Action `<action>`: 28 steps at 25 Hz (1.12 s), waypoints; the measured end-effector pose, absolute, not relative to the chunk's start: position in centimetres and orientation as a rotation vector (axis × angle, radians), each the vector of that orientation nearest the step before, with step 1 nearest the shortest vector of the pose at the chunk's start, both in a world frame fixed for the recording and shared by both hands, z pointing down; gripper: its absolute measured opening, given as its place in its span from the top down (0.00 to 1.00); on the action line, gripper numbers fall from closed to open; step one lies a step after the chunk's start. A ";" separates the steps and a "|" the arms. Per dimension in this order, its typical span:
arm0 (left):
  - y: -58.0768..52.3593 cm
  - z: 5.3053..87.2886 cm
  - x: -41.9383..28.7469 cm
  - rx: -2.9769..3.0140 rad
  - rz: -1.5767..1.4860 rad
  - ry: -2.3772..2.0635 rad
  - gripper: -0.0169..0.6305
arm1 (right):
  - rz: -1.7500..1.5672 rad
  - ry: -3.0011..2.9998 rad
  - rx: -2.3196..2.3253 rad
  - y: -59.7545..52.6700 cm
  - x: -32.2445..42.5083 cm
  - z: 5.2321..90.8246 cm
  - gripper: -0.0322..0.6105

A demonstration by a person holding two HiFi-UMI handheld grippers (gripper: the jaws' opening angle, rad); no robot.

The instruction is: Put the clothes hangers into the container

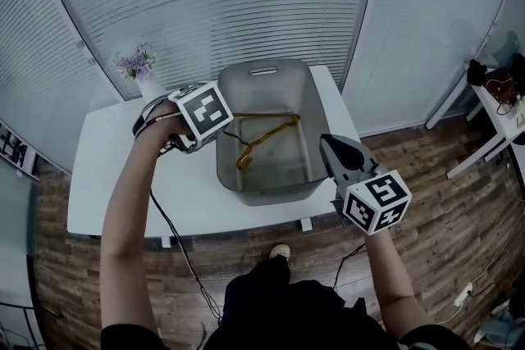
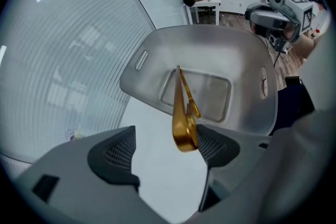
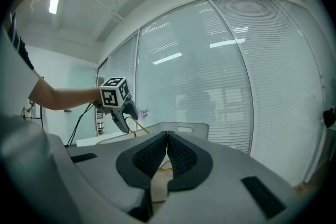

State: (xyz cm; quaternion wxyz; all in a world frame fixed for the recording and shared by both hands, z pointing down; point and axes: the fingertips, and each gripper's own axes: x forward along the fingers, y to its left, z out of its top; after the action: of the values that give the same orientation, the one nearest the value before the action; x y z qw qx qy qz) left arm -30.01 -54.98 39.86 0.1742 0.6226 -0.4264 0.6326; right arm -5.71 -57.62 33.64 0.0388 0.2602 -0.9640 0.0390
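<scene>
Reading this as nearly done. The white bench (image 1: 115, 176) across the middle of the head view shows no other hanger on it, only the grey plastic container (image 1: 305, 90) at centre. One gold clothes hanger (image 1: 264, 135) is inside, lying mostly on the container floor. Left tongs (image 2: 164, 157) are spread wide and clamp nothing. Only the left gripper view shows one hanger end up by the right-hand pad; whether it's touching or just beside, I can't tell. Right tongs (image 3: 167, 150) are pressed together and empty, which only the right gripper view confirms. My guess at what's left: that end dropping clear.
</scene>
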 end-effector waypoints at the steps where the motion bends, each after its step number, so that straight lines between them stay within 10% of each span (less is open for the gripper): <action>1: -54.9 39.9 -29.2 1.810 1.754 -1.190 0.43 | 0.119 -2.956 0.798 -57.4 -5.7 33.6 0.91; 28: -46.6 38.4 -22.3 2.106 1.251 -1.225 0.43 | 0.167 -2.954 0.793 -50.2 -2.4 35.4 0.91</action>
State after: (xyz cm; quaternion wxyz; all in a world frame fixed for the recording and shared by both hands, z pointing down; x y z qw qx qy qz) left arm -22.35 -46.64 38.36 0.2000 0.7534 -0.4384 0.4475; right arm -2.37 -50.18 35.43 0.0391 0.2588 -0.9636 0.0546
